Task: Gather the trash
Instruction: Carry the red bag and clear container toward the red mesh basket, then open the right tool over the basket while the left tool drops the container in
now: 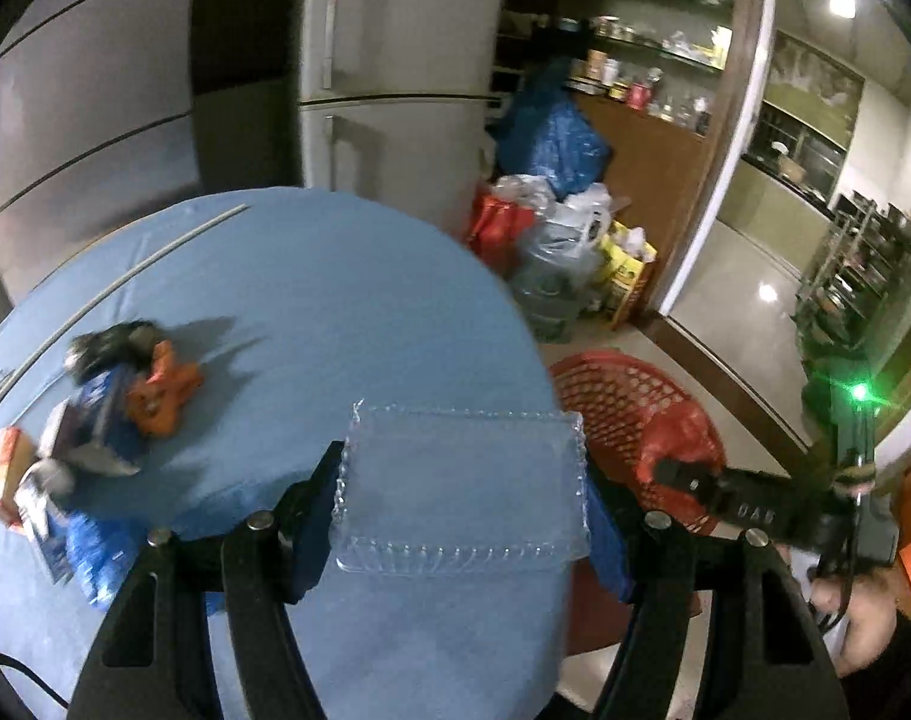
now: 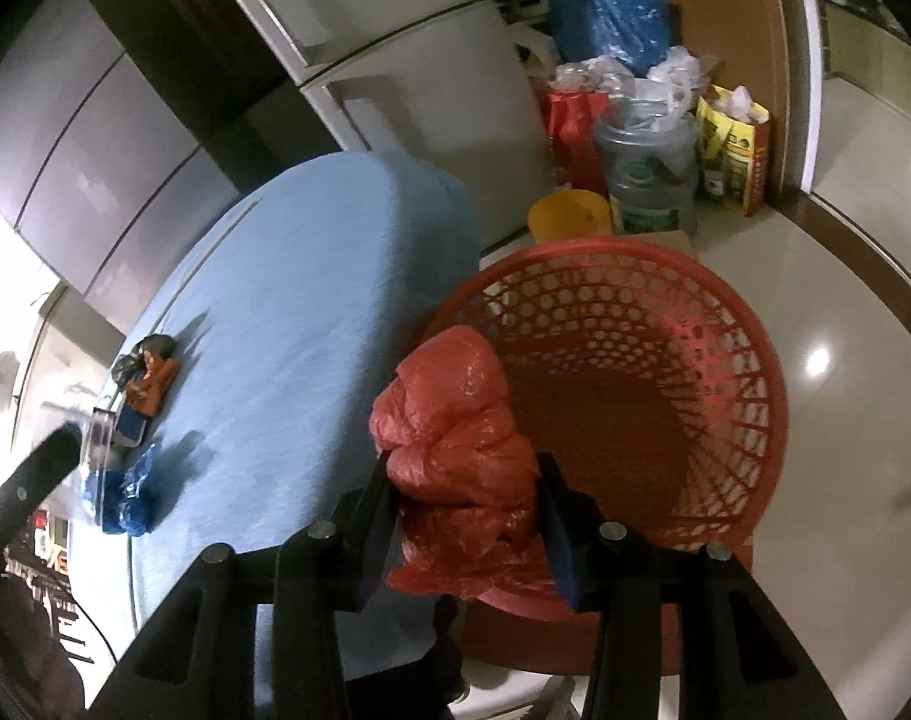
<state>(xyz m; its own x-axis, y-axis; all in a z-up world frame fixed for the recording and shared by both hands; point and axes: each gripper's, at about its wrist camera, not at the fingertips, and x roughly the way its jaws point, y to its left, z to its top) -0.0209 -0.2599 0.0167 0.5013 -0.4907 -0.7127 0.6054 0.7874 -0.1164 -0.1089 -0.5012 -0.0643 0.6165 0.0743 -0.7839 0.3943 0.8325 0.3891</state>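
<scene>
Left tongs (image 1: 462, 495) angled down, clamping clear tray (image 1: 462, 489) (above table (image 1: 311, 300)).

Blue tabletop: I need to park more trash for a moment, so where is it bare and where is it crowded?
Bare: the wide middle and far part of the blue tabletop, between the wrapper pile and the edge by the red basket. The strip toward the fridge is free too. Crowded: the left edge, where the orange wrapper, a carton and a blue bag cluster.
</scene>
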